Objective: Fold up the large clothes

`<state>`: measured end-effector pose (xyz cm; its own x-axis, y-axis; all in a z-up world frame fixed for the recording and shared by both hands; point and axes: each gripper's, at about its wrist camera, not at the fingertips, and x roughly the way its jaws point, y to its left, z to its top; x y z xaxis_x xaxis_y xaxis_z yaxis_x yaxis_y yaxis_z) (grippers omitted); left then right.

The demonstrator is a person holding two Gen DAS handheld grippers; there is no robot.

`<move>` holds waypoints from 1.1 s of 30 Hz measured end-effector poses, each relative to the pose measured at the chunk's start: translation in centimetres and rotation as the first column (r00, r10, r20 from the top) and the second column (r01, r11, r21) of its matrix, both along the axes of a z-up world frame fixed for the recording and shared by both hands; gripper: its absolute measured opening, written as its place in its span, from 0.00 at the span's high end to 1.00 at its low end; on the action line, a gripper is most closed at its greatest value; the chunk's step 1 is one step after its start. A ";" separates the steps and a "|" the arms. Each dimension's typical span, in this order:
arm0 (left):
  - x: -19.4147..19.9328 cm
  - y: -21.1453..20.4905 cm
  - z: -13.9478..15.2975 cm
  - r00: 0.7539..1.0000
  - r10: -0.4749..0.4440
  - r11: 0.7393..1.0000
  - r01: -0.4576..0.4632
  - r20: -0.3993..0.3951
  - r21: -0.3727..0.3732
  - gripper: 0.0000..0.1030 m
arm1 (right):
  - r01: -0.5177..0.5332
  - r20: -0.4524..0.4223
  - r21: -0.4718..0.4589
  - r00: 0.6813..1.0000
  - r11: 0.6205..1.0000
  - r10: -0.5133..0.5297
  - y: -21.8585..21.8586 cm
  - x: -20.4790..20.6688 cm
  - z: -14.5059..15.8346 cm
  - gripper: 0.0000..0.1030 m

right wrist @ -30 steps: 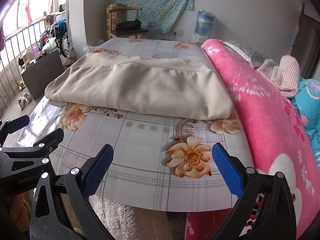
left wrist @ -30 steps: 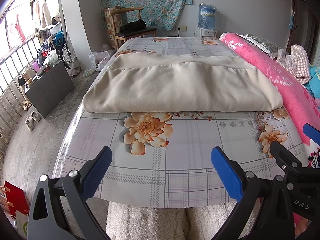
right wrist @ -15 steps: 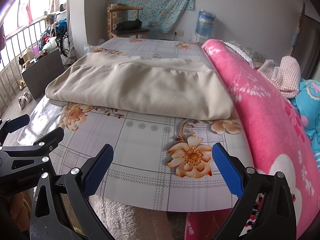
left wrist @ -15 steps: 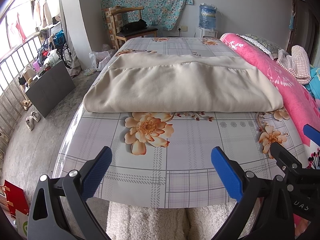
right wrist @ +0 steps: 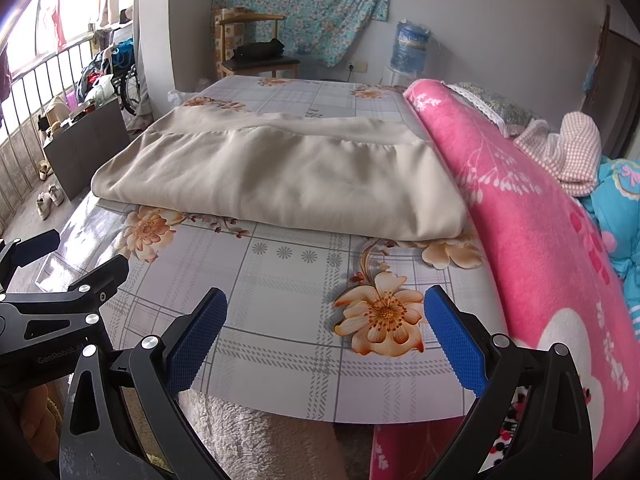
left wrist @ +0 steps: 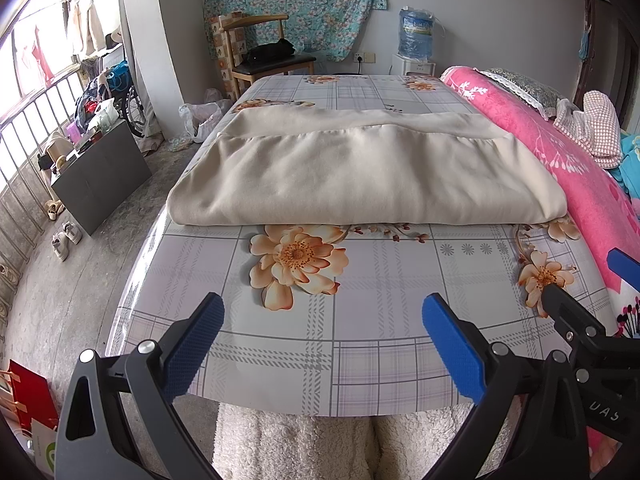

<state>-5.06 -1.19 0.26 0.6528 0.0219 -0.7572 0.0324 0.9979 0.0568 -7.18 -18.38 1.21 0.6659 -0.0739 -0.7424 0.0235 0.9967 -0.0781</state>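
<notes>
While the folded beige garment [left wrist: 360,176] lay on the table [left wrist: 380,344], nothing was seen moved since earlier. The left gripper [left wrist: 320,344] and right gripper [right wrist: 326,340] were held wide apart, empty, at the near edge.

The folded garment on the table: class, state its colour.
Plain beige garment, with no pattern; the left wrist view shows it best.

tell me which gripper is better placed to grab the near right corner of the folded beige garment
Right, probably. The right gripper hangs open over the floral plaid table cover, nearer the folded beige garment corner beside the pink blanket. The left gripper, also open, faces the left half.
</notes>
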 end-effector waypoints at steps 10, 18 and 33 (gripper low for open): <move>0.0 0.0 0.0 1.000 0.001 1.000 -0.001 0.000 0.000 0.05 | -0.005 -0.002 -0.001 1.000 1.000 0.005 0.0 0.0 -0.1 0.08; 0.0 0.0 0.0 1.000 0.000 1.000 0.000 0.001 0.000 0.05 | -0.019 -0.005 -0.004 1.000 1.000 0.019 -0.2 0.1 0.0 0.08; 0.1 0.0 0.1 1.000 0.001 1.000 -0.001 0.003 0.001 0.05 | -0.024 -0.005 -0.007 1.000 1.000 0.024 -0.1 0.4 0.1 0.08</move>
<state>-4.97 -1.16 0.31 0.6550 0.0236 -0.7552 0.0310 0.9978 0.0581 -6.83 -18.45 1.30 0.6636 -0.0633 -0.7454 -0.0006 0.9964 -0.0852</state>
